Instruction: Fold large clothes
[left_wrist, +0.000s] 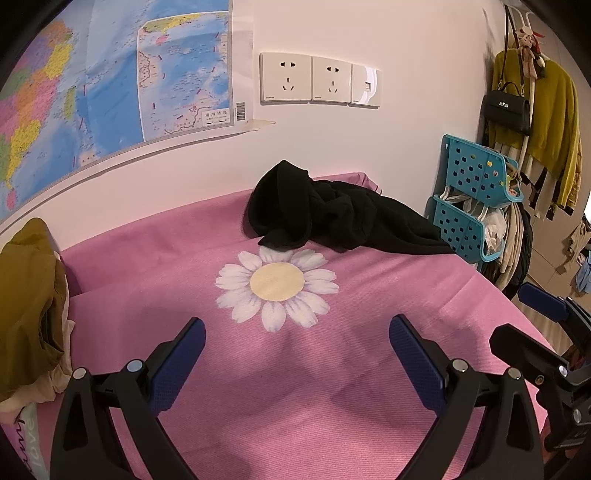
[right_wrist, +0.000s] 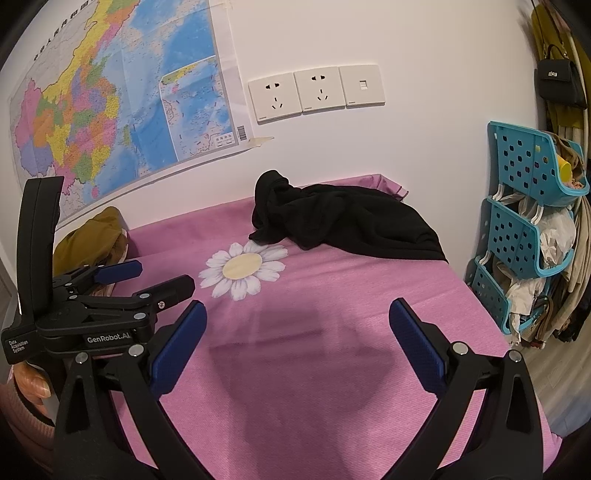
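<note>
A black garment (left_wrist: 332, 214) lies crumpled at the far side of the pink cloth-covered table (left_wrist: 295, 387), behind a printed daisy (left_wrist: 277, 284). It also shows in the right wrist view (right_wrist: 351, 221). My left gripper (left_wrist: 297, 325) is open and empty above the near part of the cloth, well short of the garment. My right gripper (right_wrist: 297, 310) is open and empty, also over the near part. The left gripper shows at the left of the right wrist view (right_wrist: 147, 278), open. The right gripper shows at the right edge of the left wrist view (left_wrist: 517, 317), open.
An olive and beige pile of clothes (left_wrist: 29, 302) sits at the table's left edge. A teal perforated rack (left_wrist: 476, 195) stuffed with items stands right of the table. A map (left_wrist: 92, 74) and wall sockets (left_wrist: 317, 79) are behind. Hanging clothes and a black handbag (left_wrist: 508, 107) are far right.
</note>
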